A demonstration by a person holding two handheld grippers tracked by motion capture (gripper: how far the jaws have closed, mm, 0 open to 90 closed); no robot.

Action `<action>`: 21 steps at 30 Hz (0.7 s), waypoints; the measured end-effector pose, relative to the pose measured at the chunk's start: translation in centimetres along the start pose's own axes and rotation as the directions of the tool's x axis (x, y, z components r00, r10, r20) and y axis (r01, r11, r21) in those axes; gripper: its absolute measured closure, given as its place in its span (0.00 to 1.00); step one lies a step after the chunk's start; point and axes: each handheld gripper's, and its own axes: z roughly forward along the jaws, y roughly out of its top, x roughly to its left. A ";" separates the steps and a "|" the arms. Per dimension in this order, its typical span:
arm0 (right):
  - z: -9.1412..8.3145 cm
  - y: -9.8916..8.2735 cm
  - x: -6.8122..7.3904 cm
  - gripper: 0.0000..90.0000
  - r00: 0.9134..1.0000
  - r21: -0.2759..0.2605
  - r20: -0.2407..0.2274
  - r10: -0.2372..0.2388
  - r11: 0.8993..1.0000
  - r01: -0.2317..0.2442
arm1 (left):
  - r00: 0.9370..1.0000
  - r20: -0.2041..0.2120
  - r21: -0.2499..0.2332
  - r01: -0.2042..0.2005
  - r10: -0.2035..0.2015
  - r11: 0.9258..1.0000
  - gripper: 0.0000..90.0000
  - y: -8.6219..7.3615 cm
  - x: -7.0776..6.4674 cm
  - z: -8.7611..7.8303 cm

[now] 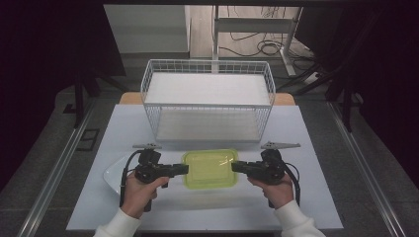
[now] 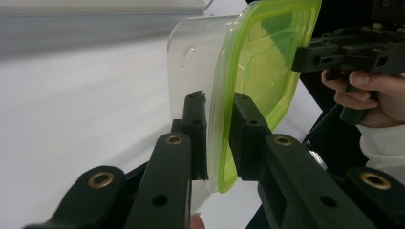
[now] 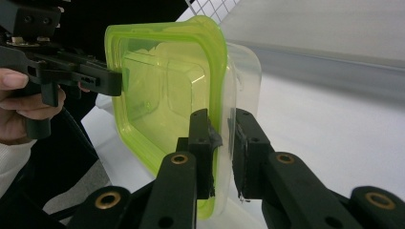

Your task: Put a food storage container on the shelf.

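Observation:
A clear plastic container (image 1: 210,169) with a yellow-green lid lies flat between my two grippers, near the front of the white table (image 1: 306,197). My left gripper (image 1: 185,169) is shut on its left rim, and the pads pinch the lid edge (image 2: 217,138). The right gripper (image 1: 234,167) is shut on the opposite rim (image 3: 222,143). Each gripper view shows the container (image 2: 248,71) (image 3: 162,90) edge-on, with the other gripper (image 2: 334,52) (image 3: 71,71) clamped on its far side. I cannot tell whether the container rests on the table or hangs just above it.
A white wire basket (image 1: 207,98) stands right behind the container at the table's middle. A white plate (image 1: 112,174) lies under the left hand. A person's hands and white sleeves come in from the front edge.

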 end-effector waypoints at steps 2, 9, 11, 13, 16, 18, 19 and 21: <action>0.0 0.1 0.1 0.88 1.000 -0.004 0.000 -0.008 1.000 0.008 | 1.000 0.000 -0.005 -0.004 0.004 1.000 0.87 0.1 -0.1 -0.1; -0.1 0.1 0.2 0.88 1.000 -0.005 0.000 -0.010 1.000 0.010 | 1.000 -0.004 -0.006 -0.018 0.018 1.000 0.87 0.3 -0.4 -0.4; -0.2 0.1 0.3 0.88 1.000 -0.005 0.002 -0.010 1.000 0.011 | 1.000 -0.004 -0.009 -0.020 0.020 1.000 0.87 0.3 -0.4 -0.5; -0.2 0.1 0.3 0.88 1.000 -0.006 0.001 -0.009 1.000 0.009 | 1.000 -0.003 -0.010 -0.014 0.014 1.000 0.87 0.3 -0.5 -0.5; -0.2 0.1 0.4 0.88 1.000 -0.011 0.000 -0.010 1.000 0.010 | 1.000 -0.002 -0.008 -0.025 0.025 1.000 0.87 0.4 -0.5 -0.7; -0.3 0.2 0.4 0.88 1.000 -0.014 -0.001 -0.011 1.000 0.011 | 1.000 0.000 -0.012 -0.025 0.025 1.000 0.87 0.5 -0.6 -0.7; -0.3 0.3 0.5 0.88 1.000 -0.014 -0.001 -0.012 1.000 0.012 | 1.000 0.000 -0.012 -0.024 0.024 1.000 0.87 0.5 -0.6 -0.7; -0.4 0.3 0.5 0.88 1.000 -0.016 0.000 -0.013 1.000 0.013 | 1.000 -0.001 -0.014 -0.023 0.023 1.000 0.87 0.6 -0.7 -0.7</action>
